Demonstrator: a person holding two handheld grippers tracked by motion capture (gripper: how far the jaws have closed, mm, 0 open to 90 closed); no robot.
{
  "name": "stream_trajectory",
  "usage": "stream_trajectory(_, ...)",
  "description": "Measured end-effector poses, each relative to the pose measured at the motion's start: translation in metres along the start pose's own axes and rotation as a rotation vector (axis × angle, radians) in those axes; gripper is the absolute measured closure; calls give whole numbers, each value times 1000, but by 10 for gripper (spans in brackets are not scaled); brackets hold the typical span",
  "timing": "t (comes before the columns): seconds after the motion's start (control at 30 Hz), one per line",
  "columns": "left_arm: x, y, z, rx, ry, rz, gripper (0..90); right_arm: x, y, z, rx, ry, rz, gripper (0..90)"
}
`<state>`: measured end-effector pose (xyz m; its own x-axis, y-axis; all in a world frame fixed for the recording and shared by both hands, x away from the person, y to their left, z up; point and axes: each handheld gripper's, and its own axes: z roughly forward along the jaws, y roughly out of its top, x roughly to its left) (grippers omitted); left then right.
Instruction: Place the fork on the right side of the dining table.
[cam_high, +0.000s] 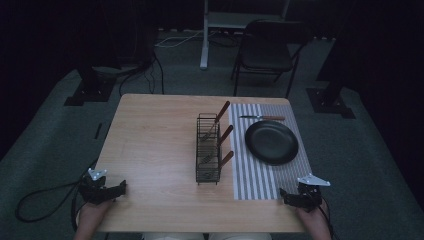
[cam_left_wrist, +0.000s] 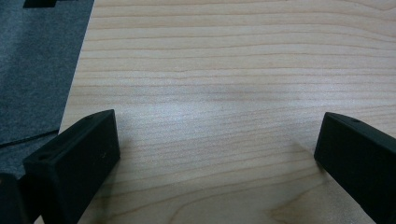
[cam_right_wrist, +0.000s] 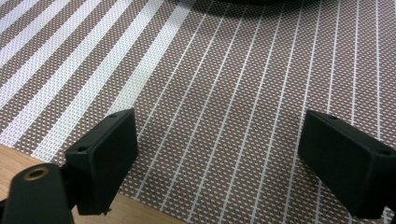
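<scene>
Both grippers, left (cam_high: 119, 188) and right (cam_high: 285, 196), rest with jaws released (nothing grasped); your cutlery rack (cam_high: 208, 148) waits untouched ahead.

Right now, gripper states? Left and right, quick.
Left gripper: open, nothing between the jaws, bare table below.
Right gripper: open, empty, over the striped mat.

Open hand-held gripper (cam_right_wrist: 219, 154), striped placemat (cam_right_wrist: 224, 84) beneath
</scene>
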<state>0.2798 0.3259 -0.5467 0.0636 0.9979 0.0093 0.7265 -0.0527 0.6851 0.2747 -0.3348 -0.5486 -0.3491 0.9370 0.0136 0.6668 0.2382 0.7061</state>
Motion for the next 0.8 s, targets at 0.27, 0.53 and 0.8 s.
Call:
stream_trajectory(0.27,-1,-1,-1,0,-47,53,1,0,0,-1,8,6,-7,115)
stream_trajectory(0.53,-1,-1,-1,0,-47,52,1,0,4,0,35,6,-10,115)
stream_trajectory(0.8,-2,-1,-1,-1,-46,51,1,3,8,-2,73,8,-14,137)
